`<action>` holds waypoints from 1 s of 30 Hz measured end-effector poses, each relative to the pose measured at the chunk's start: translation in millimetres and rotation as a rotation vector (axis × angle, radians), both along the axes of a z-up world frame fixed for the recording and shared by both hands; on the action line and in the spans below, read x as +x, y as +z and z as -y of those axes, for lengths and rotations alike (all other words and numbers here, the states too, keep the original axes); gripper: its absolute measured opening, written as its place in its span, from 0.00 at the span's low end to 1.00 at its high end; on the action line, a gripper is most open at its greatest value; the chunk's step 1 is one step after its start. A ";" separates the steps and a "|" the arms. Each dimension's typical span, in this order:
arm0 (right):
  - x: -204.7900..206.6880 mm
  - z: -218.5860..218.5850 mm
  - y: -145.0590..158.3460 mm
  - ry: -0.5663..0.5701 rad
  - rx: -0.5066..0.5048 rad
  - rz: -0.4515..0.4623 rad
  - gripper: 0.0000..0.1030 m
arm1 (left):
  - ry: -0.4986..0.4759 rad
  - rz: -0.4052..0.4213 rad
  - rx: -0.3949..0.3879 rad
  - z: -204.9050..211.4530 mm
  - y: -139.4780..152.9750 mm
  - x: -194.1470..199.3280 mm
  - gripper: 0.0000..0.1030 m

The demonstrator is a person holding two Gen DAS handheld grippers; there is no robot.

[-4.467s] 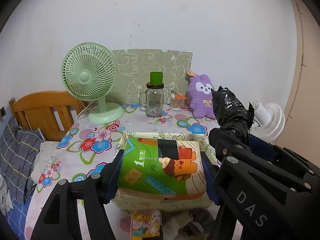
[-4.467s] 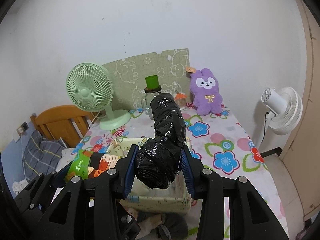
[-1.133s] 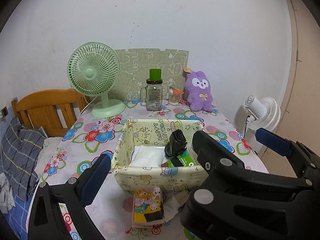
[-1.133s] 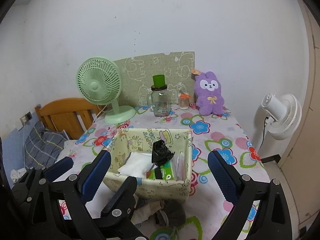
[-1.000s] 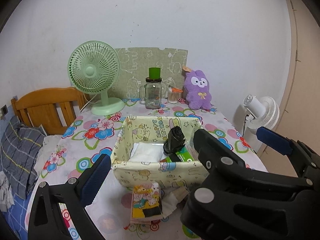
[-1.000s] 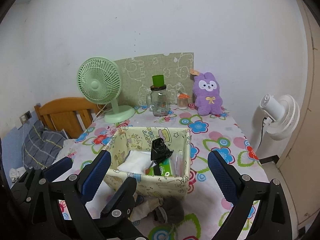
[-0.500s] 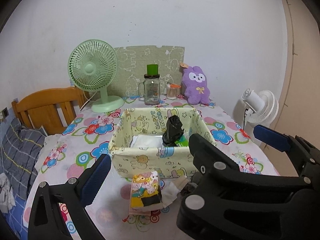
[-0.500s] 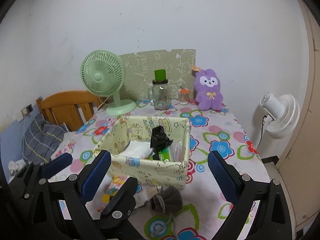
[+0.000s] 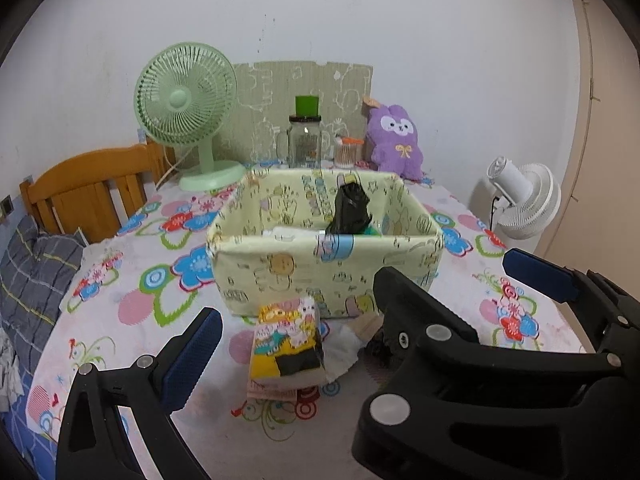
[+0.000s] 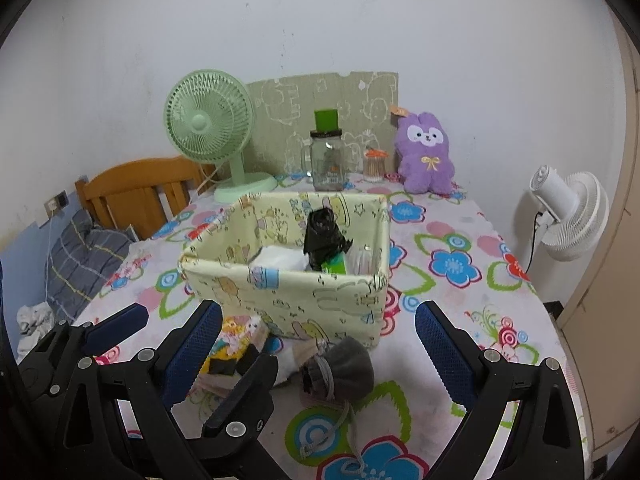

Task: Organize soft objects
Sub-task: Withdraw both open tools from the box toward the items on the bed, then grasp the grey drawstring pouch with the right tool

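Backed away and sank toward the near edge of the table (image 9: pixel 140 308) since a second ago, so that the fabric basket (image 9: pixel 320 264) showed side-on rather than from above. Found the left gripper (image 9: pixel 366 316) spread wide and empty, and the right gripper (image 10: pixel 318 354) spread wide and empty too, with one left finger crossing between the right one's pads. Spotted the black bag roll (image 9: pixel 350 208) standing up inside the basket, beside a green pack (image 10: pixel 334 266) and a white pack (image 10: pixel 280 258), so dropped off already, by the look of it. Still out on the cloth: cartoon tissue pack (image 9: pixel 286 336) just in front of the basket wall, touching a crumpled white piece (image 9: pixel 344 344), and grey drawstring pouch (image 10: pixel 344 368) just beside that on the right. Judged the step as lining up the next pick, one item per gripper. Called for untangling the fingers first, then coming in low and level, straddling the tissue pack across its narrow sides and the pouch around its bunched body, not its cord. Needed a gentle squeeze, since both would squash, and a clear lift over the rim to avoid shoving the basket back.
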State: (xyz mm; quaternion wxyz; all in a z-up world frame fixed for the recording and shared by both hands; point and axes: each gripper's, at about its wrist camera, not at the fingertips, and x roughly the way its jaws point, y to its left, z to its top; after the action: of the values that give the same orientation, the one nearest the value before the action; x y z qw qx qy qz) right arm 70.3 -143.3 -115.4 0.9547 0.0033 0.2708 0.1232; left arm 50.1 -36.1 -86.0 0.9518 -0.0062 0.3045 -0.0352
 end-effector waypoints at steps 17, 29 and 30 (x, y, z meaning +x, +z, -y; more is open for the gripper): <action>17.6 -0.9 -55.3 0.005 0.022 -0.108 0.94 | 0.029 -0.100 0.018 -2.3 -50.5 14.7 0.97; 36.6 2.7 -76.1 -0.020 0.011 -0.174 0.90 | 0.031 -0.161 0.021 -3.5 -70.0 28.4 0.97; 38.4 2.3 -78.3 -0.019 0.009 -0.183 0.90 | 0.032 -0.167 0.020 -4.0 -71.4 29.5 0.96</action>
State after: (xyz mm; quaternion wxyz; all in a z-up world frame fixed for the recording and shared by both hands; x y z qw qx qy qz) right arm 108.8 -145.6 -193.7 0.9271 0.0212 0.3563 0.1145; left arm 79.6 -32.2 -157.4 0.9236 -0.0043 0.3830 -0.0164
